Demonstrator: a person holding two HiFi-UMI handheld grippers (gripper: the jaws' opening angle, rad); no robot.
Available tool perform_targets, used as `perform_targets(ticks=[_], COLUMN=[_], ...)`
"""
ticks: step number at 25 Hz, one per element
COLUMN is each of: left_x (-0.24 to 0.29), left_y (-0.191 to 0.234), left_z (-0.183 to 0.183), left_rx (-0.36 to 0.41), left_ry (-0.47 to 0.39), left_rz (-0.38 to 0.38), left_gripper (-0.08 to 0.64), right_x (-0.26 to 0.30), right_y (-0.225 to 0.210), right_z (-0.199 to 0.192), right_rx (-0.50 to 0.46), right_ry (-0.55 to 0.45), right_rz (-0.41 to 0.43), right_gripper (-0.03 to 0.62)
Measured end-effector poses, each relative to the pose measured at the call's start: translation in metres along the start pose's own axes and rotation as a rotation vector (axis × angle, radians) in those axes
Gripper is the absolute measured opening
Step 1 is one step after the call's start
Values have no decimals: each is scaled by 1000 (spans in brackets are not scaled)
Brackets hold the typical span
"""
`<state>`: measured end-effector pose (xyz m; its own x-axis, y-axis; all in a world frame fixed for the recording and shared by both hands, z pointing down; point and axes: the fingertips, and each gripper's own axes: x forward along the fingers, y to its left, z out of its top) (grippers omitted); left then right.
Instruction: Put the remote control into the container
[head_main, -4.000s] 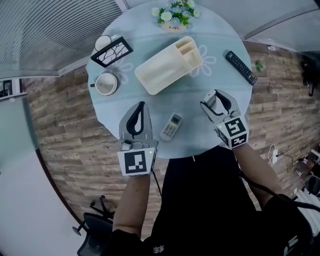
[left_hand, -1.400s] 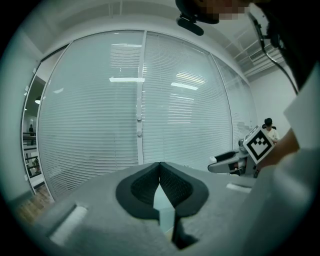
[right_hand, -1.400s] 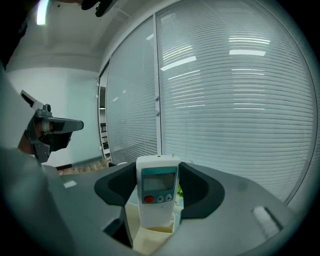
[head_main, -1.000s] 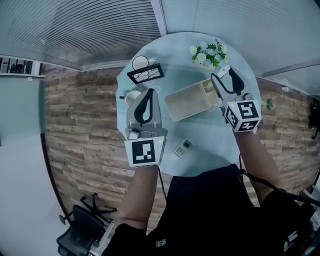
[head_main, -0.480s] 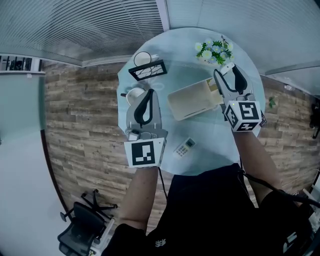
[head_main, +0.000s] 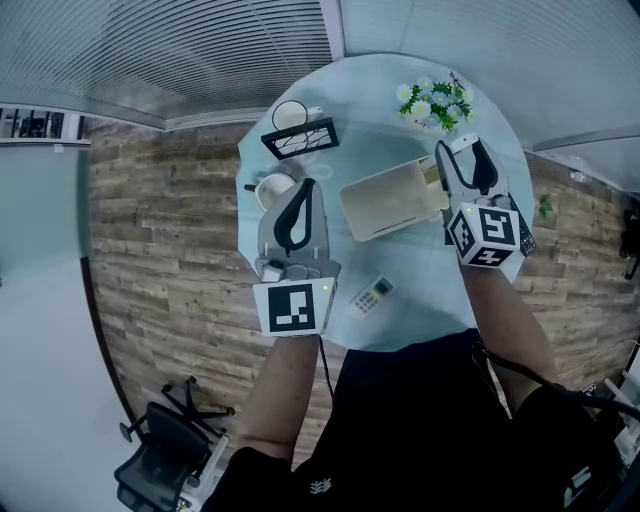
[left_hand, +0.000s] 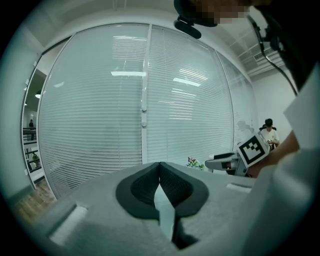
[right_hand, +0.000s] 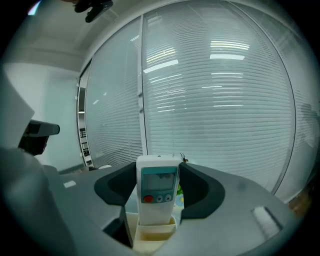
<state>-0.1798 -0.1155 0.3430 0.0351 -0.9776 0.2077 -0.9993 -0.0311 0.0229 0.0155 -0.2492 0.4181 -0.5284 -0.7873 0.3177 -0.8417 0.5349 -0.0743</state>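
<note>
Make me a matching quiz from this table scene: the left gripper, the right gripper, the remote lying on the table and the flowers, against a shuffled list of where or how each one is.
Things:
1. left gripper
2. right gripper
3. loose remote
4. flowers

Places or states:
A. at the far edge of the table
B. shut on a white remote that stands in a small compartment of the container
C. lying flat by the table's near edge
D. shut, holding nothing

Pairs: 1-D, 2-B, 3-C, 4-A.
</note>
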Motion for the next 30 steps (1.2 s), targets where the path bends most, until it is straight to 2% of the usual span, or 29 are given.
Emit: perform_targets(ticks=[7,9,13,15,30], left_x=[-5,-6,-7,-9,-21], left_y=[4,3,5,5,2], left_z=[-13,-17,-26,-31,-57], left_rx=[-19,-30,-27,-9,-43], left_ry=[18,23,42,57,86], left_rz=[-4,-6,-10,-14,11], left_gripper=[2,2,2,2,2], right_x=[-7,-9,-8,-8,12], right_y=[20,26,14,7,9], right_z=[-5,-11,-48,-62,-89], right_rx=[-153,-171,-73,-42,-82], right_ry=[18,34,146,169,205], right_rz=[-41,-51,-84,-88,-41], right_gripper=[272,270,270,268,268])
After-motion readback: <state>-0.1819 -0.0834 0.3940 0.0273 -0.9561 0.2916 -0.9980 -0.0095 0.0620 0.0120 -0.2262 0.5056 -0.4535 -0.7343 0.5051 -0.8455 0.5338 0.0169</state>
